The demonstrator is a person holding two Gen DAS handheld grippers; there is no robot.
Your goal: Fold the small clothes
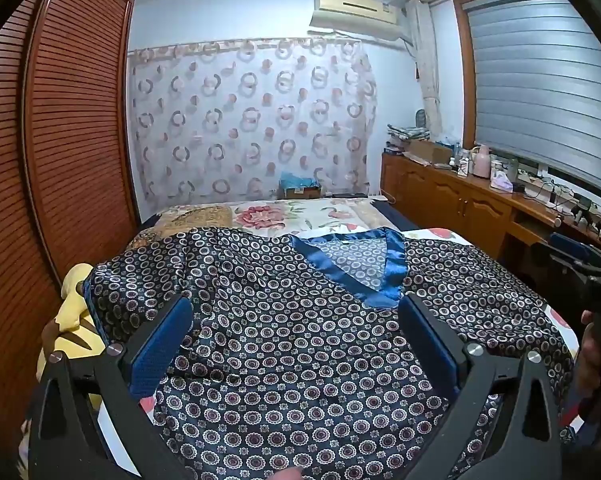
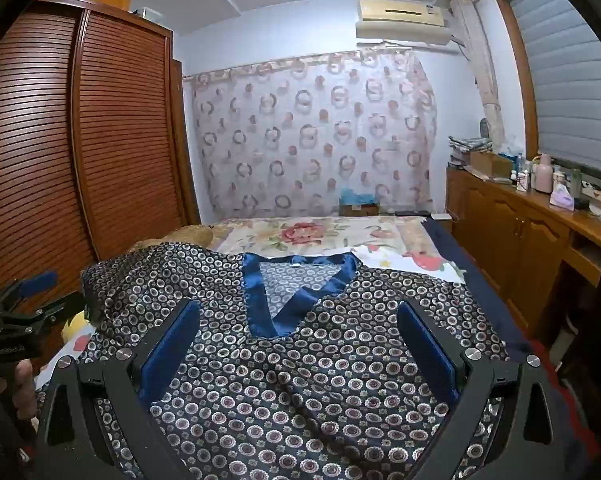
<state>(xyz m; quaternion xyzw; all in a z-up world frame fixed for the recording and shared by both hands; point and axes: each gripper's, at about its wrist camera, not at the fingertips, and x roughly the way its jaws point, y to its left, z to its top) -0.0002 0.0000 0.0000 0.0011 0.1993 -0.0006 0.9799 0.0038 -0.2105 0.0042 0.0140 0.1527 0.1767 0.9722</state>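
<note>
A dark satin top [image 1: 284, 320] printed with small rings lies spread flat on the bed, its blue V-neck collar [image 1: 380, 276] pointing away from me and both sleeves out to the sides. My left gripper [image 1: 296, 312] hovers above the middle of the top, jaws wide open, nothing between the blue pads [image 1: 160, 348]. In the right wrist view the same top [image 2: 300, 380] and collar [image 2: 292, 304] fill the foreground; my right gripper [image 2: 298, 316] hangs over it, also wide open and empty. Each gripper shows at the edge of the other's view, held by a hand.
The bed [image 1: 300, 216] has a floral cover. A yellow soft toy [image 1: 72, 320] lies at the bed's left edge beside the slatted wardrobe [image 1: 72, 140]. A wooden counter [image 2: 532, 216] crowded with bottles and boxes runs along the right wall under the window blind.
</note>
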